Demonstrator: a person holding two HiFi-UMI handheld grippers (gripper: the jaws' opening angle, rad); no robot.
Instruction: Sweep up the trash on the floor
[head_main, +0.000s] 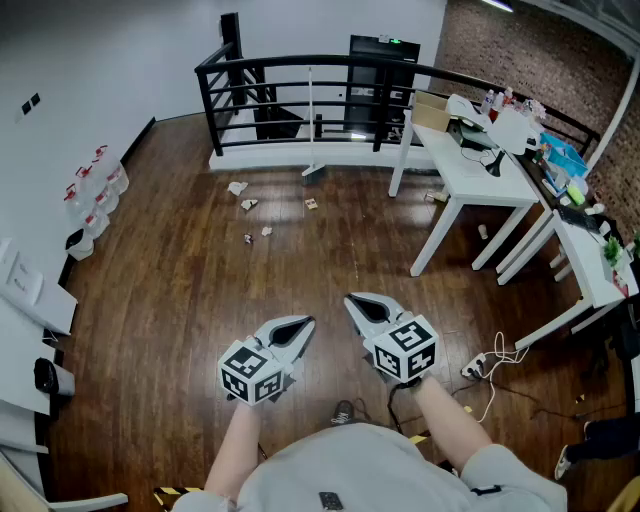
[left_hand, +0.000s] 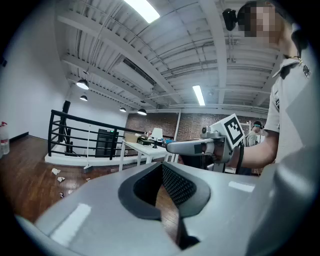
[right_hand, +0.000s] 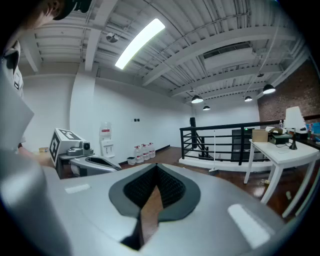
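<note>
both grippers are closed on nothing: the left gripper (head_main: 306, 323) and right gripper (head_main: 351, 299) hang side by side, well short of the black metal railing (head_main: 300, 75). the crumpled white paper scraps (head_main: 248, 204) lie scattered on the dark wood floor (head_main: 180, 290) just in front of that railing, ahead and a little left of the jaws (so the left one looks nearer). what looks like a white-handled broom (head_main: 311, 120) leans upright against the railing, beyond the scraps. the white table (head_main: 470, 170) stands at the railing's right end, off the path.
</note>
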